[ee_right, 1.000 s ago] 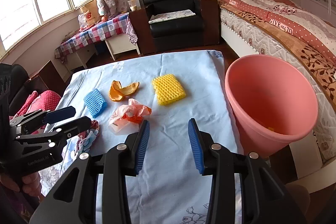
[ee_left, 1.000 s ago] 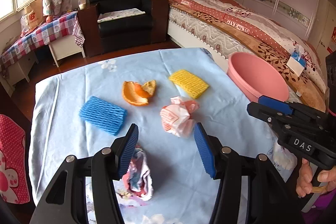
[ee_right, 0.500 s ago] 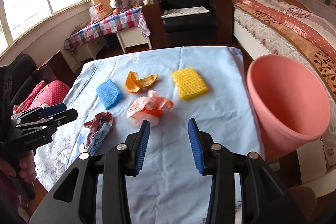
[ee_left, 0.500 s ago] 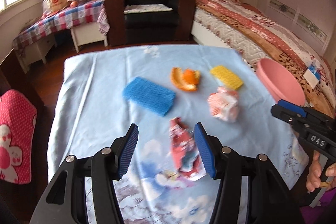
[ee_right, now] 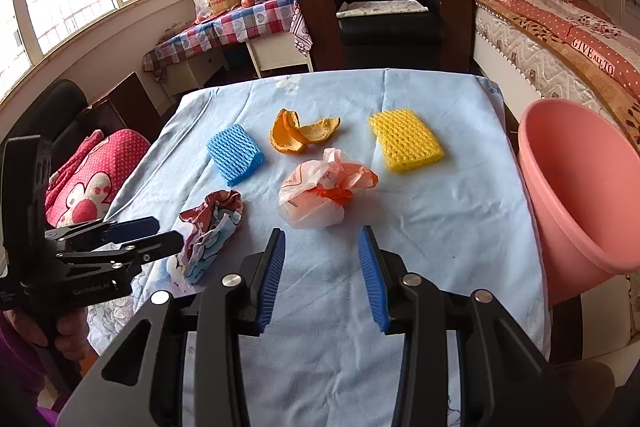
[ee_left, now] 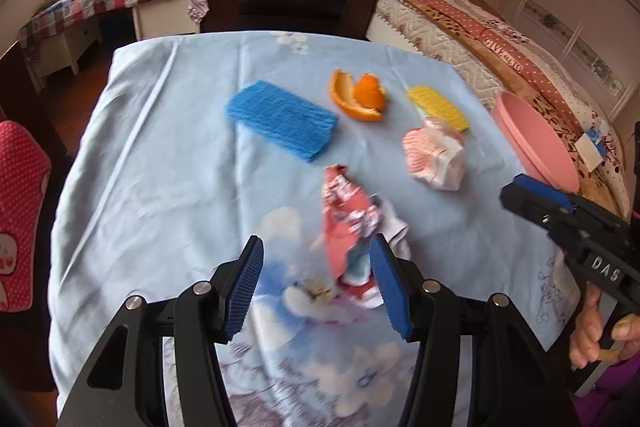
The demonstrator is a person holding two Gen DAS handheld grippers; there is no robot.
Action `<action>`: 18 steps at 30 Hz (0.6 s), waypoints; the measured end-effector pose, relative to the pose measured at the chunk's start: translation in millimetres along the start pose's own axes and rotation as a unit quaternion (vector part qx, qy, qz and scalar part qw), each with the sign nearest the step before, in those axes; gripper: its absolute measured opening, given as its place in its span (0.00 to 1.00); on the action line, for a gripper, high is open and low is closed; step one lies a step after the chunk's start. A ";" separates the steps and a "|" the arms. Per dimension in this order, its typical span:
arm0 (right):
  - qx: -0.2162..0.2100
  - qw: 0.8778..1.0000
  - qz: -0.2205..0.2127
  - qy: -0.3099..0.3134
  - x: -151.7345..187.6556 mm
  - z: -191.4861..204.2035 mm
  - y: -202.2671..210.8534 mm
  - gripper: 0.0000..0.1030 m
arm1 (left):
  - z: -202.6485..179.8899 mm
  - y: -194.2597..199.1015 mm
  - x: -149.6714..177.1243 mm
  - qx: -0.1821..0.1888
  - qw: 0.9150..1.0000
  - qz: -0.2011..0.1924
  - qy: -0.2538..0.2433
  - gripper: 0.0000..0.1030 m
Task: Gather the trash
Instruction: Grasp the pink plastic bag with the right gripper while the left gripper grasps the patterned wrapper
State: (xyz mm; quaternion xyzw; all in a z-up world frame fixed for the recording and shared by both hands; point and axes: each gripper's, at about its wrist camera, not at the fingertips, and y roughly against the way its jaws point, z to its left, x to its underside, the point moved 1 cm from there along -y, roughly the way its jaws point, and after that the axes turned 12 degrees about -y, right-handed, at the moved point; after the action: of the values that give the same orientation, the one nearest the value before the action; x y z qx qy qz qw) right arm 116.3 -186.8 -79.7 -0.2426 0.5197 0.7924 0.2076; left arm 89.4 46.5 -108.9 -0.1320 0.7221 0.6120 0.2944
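Note:
Trash lies on the blue tablecloth [ee_left: 168, 147]: a crumpled red wrapper [ee_left: 349, 223], a blue foam net [ee_left: 282, 114], orange peel [ee_left: 360, 95], a yellow foam net [ee_left: 438, 105] and a crumpled pink-white bag [ee_left: 434, 157]. My left gripper [ee_left: 316, 287] is open, just short of the wrapper, whose near end lies by the right finger. My right gripper [ee_right: 322, 279] is open and empty, just in front of the bag [ee_right: 320, 193]. The pink bin [ee_right: 580, 187] stands off the table's right edge.
A bed [ee_right: 560, 39] runs along the right behind the bin. A black armchair [ee_right: 384, 7] and a checked side table [ee_right: 240, 23] stand beyond the table's far edge. A red dotted cushion [ee_right: 92, 179] sits at the left.
My left gripper has swung left and drawn back, so the red wrapper now sits near its right finger instead of its left one. My right gripper has shifted toward the bag.

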 end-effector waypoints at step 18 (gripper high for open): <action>0.000 1.000 0.019 -0.006 -14.2 16.6 -33.2 0.49 | -11.4 -28.6 0.1 -0.009 1.000 0.019 -0.009 0.16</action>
State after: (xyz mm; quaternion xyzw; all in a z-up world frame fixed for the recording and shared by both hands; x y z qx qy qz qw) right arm 144.1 -160.1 -89.5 -0.2278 0.5228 0.7979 0.1952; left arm 102.1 29.4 -131.1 -0.1148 0.7161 0.6253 0.2881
